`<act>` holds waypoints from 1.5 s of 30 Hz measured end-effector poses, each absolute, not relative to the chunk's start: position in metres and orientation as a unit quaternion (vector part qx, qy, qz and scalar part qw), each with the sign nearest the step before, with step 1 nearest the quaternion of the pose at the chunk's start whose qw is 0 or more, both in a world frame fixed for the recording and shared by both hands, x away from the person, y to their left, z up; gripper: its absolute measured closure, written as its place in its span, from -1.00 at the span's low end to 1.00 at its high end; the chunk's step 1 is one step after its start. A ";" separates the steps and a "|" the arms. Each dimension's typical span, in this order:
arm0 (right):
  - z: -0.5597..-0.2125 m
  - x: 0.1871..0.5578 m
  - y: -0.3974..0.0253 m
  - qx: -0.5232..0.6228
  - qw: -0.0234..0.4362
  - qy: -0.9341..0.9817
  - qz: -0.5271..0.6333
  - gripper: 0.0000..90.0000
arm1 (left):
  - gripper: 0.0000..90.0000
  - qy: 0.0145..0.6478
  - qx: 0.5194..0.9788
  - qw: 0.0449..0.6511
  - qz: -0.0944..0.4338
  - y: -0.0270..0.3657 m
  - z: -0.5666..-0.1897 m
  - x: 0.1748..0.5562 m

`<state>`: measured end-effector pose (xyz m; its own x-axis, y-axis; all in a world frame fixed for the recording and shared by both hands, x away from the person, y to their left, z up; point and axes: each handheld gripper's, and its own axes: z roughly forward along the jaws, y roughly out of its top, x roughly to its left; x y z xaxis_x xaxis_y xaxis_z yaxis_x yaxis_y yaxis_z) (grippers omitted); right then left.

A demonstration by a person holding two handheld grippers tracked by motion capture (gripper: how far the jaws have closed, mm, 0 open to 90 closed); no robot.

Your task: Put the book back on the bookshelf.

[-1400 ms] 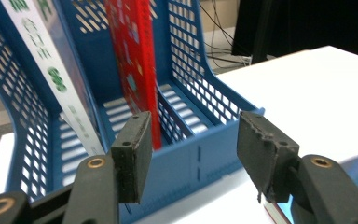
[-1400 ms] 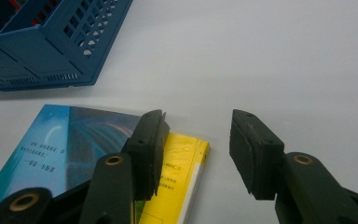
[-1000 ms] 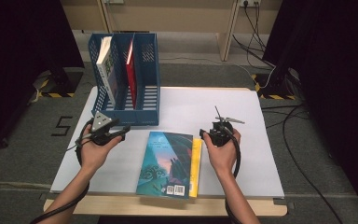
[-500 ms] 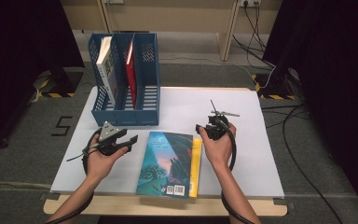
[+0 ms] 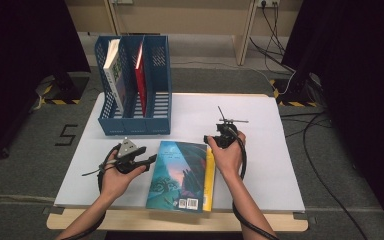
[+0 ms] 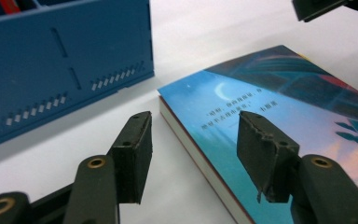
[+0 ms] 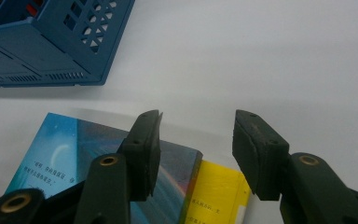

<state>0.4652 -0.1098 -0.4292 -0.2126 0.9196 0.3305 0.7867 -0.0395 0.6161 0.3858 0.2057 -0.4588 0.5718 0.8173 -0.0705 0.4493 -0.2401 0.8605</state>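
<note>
- White table is set on a grey carpeted floor, with dark curtains hung on both sides and cables trailed across the floor at the right.
- Blue file rack is stood at the table's far left; a white-spined book is leaned in its left slot and a red book in the middle one. The right slot's contents can't really be made out.
- Teal book with a yellow spine is laid flat near the front edge, between the two hands, cover up.
- Left gripper is held low just beside the book's left edge, pointed toward it. In the left gripper view the jaws are spread wide, and the book's near corner is framed between them; whether a pad actually touches the cover can't be told.
- Right gripper is held at the book's far right corner, by the spine. In the right gripper view the jaws are also parted, with nothing clamped, and the yellow spine is seen between and below them.
- Rack's blue wall is seen just beyond the book in the left gripper view, not touched by it.
</note>
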 end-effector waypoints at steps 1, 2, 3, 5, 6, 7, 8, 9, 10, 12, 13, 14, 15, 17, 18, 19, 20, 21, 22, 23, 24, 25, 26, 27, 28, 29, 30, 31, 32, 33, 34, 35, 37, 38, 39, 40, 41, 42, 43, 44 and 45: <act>-0.431 0.466 -0.109 0.620 0.088 0.689 0.364 0.16 | 0.01 0.417 0.761 0.456 0.197 0.204 -0.460 0.386; -0.432 0.467 -0.107 0.621 0.083 0.690 0.363 0.16 | 0.01 0.416 0.762 0.455 0.195 0.204 -0.461 0.386; -0.434 0.468 -0.107 0.619 0.081 0.691 0.364 0.15 | 0.01 0.415 0.764 0.454 0.194 0.202 -0.462 0.386; -0.436 0.470 -0.105 0.620 0.078 0.693 0.361 0.15 | 0.01 0.414 0.766 0.454 0.189 0.200 -0.464 0.385; -0.437 0.471 -0.104 0.621 0.076 0.693 0.360 0.15 | 0.01 0.415 0.767 0.453 0.186 0.200 -0.465 0.385; -0.439 0.472 -0.103 0.623 0.069 0.692 0.359 0.15 | 0.01 0.415 0.767 0.454 0.183 0.199 -0.466 0.386; -0.440 0.473 -0.103 0.622 0.066 0.694 0.356 0.15 | 0.01 0.415 0.769 0.452 0.181 0.199 -0.467 0.386; -0.441 0.474 -0.102 0.623 0.063 0.694 0.355 0.14 | 0.01 0.416 0.768 0.452 0.179 0.198 -0.468 0.385; -0.442 0.475 -0.101 0.625 0.059 0.694 0.352 0.14 | 0.01 0.415 0.770 0.450 0.178 0.198 -0.469 0.386; -0.444 0.477 -0.100 0.626 0.052 0.695 0.351 0.13 | 0.01 0.416 0.771 0.449 0.175 0.197 -0.471 0.385; -0.446 0.478 -0.100 0.623 0.051 0.697 0.350 0.13 | 0.01 0.417 0.772 0.448 0.174 0.197 -0.472 0.385; -0.447 0.479 -0.100 0.625 0.049 0.697 0.348 0.13 | 0.01 0.418 0.771 0.448 0.173 0.197 -0.472 0.385; -0.448 0.480 -0.099 0.624 0.049 0.697 0.349 0.13 | 0.01 0.418 0.771 0.449 0.172 0.196 -0.473 0.385; -0.450 0.481 -0.098 0.625 0.047 0.698 0.347 0.12 | 0.01 0.418 0.771 0.449 0.170 0.196 -0.474 0.385; -0.451 0.481 -0.098 0.627 0.045 0.697 0.346 0.12 | 0.01 0.418 0.771 0.449 0.169 0.196 -0.474 0.385; -0.452 0.482 -0.098 0.627 0.042 0.697 0.345 0.11 | 0.01 0.419 0.771 0.449 0.168 0.196 -0.475 0.385; -0.452 0.482 -0.097 0.628 0.040 0.697 0.345 0.11 | 0.01 0.420 0.771 0.449 0.167 0.196 -0.475 0.385; -0.453 0.483 -0.097 0.628 0.039 0.697 0.345 0.11 | 0.01 0.420 0.771 0.449 0.166 0.196 -0.475 0.386; -0.454 0.483 -0.097 0.627 0.037 0.697 0.345 0.10 | 0.01 0.420 0.771 0.449 0.165 0.196 -0.476 0.386; -0.454 0.484 -0.097 0.627 0.037 0.697 0.345 0.10 | 0.01 0.420 0.771 0.449 0.165 0.196 -0.476 0.386; -0.455 0.484 -0.097 0.628 0.035 0.697 0.345 0.10 | 0.01 0.420 0.771 0.448 0.165 0.196 -0.476 0.386; -0.455 0.485 -0.096 0.629 0.032 0.697 0.344 0.09 | 0.00 0.421 0.772 0.448 0.164 0.196 -0.476 0.386; -0.455 0.485 -0.096 0.630 0.030 0.696 0.343 0.09 | 0.00 0.421 0.772 0.448 0.163 0.196 -0.477 0.386; -0.455 0.486 -0.096 0.630 0.030 0.696 0.343 0.08 | 0.00 0.421 0.772 0.448 0.162 0.196 -0.477 0.386; -0.456 0.487 -0.096 0.628 0.029 0.698 0.343 0.07 | 0.00 0.421 0.772 0.447 0.162 0.196 -0.478 0.386; -0.456 0.488 -0.097 0.628 0.027 0.698 0.343 0.06 | 0.00 0.422 0.772 0.447 0.161 0.196 -0.479 0.386; -0.456 0.489 -0.097 0.632 0.022 0.694 0.343 0.06 | 0.00 0.422 0.774 0.445 0.161 0.196 -0.479 0.385; -0.457 0.490 -0.097 0.633 0.021 0.694 0.343 0.05 | -0.01 0.422 0.774 0.444 0.160 0.196 -0.480 0.385; -0.457 0.490 -0.097 0.633 0.022 0.693 0.344 0.05 | -0.01 0.422 0.774 0.444 0.159 0.195 -0.481 0.385; -0.457 0.491 -0.098 0.633 0.020 0.693 0.345 0.04 | -0.01 0.423 0.774 0.444 0.158 0.195 -0.481 0.385; -0.458 0.491 -0.098 0.632 0.017 0.693 0.347 0.04 | -0.01 0.423 0.773 0.444 0.158 0.195 -0.482 0.385; -0.458 0.492 -0.098 0.632 0.017 0.694 0.346 0.03 | -0.01 0.424 0.774 0.444 0.158 0.195 -0.482 0.385; -0.459 0.493 -0.098 0.631 0.016 0.694 0.347 0.02 | -0.01 0.424 0.773 0.444 0.158 0.195 -0.482 0.386; -0.459 0.494 -0.098 0.631 0.013 0.694 0.347 0.02 | -0.01 0.425 0.773 0.444 0.157 0.194 -0.482 0.385; -0.459 0.494 -0.098 0.631 0.011 0.694 0.347 0.02 | -0.01 0.425 0.774 0.443 0.157 0.194 -0.482 0.385; -0.459 0.495 -0.098 0.632 0.009 0.693 0.347 0.02 | -0.01 0.424 0.775 0.442 0.156 0.194 -0.482 0.386; -0.459 0.495 -0.099 0.632 0.009 0.693 0.348 0.02 | -0.01 0.423 0.776 0.441 0.156 0.194 -0.483 0.386; -0.459 0.496 -0.099 0.632 0.006 0.693 0.346 0.02 | -0.01 0.423 0.776 0.441 0.156 0.194 -0.483 0.386; -0.459 0.496 -0.098 0.633 0.006 0.693 0.346 0.01 | -0.01 0.423 0.776 0.441 0.155 0.194 -0.483 0.386; -0.460 0.496 -0.098 0.633 0.005 0.692 0.348 0.01 | -0.01 0.423 0.776 0.441 0.155 0.194 -0.484 0.386; -0.460 0.496 -0.098 0.634 0.002 0.690 0.349 0.01 | -0.01 0.424 0.776 0.441 0.154 0.194 -0.484 0.386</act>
<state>0.4963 -0.0978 -0.4600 -0.1954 0.8764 0.4401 0.8741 -0.0479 0.4834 0.3858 0.1941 -0.4838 0.5936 0.7935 -0.1346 0.5212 -0.2516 0.8155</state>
